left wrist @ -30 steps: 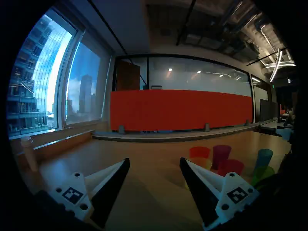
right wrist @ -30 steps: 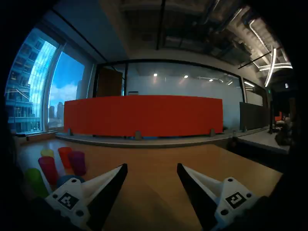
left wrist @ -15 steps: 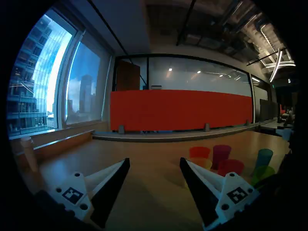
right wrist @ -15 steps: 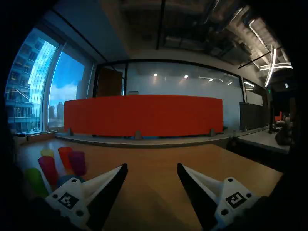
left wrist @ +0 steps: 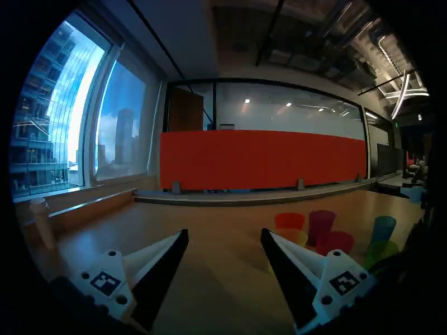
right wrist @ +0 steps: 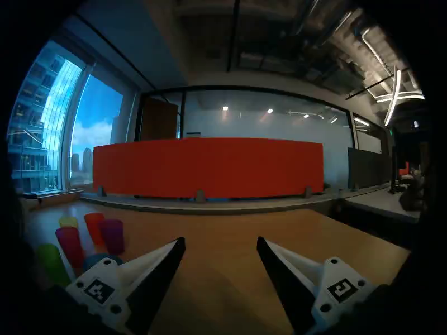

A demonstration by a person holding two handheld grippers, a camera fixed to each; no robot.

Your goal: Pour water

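The left tool [left wrist: 223,231] and the right tool [right wrist: 220,240] are both spread wide and empty. The coloured cups [left wrist: 322,220] stand on the table [left wrist: 212,218], right of the first, left of the second.

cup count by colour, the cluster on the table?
orange cup: 1
yellow cup: 1
purple cup: 1
red cup: 1
blue cup: 1
green cup: 1
Total: 6

Left claw [left wrist: 223,231], right claw [right wrist: 220,239] — no visible shift.
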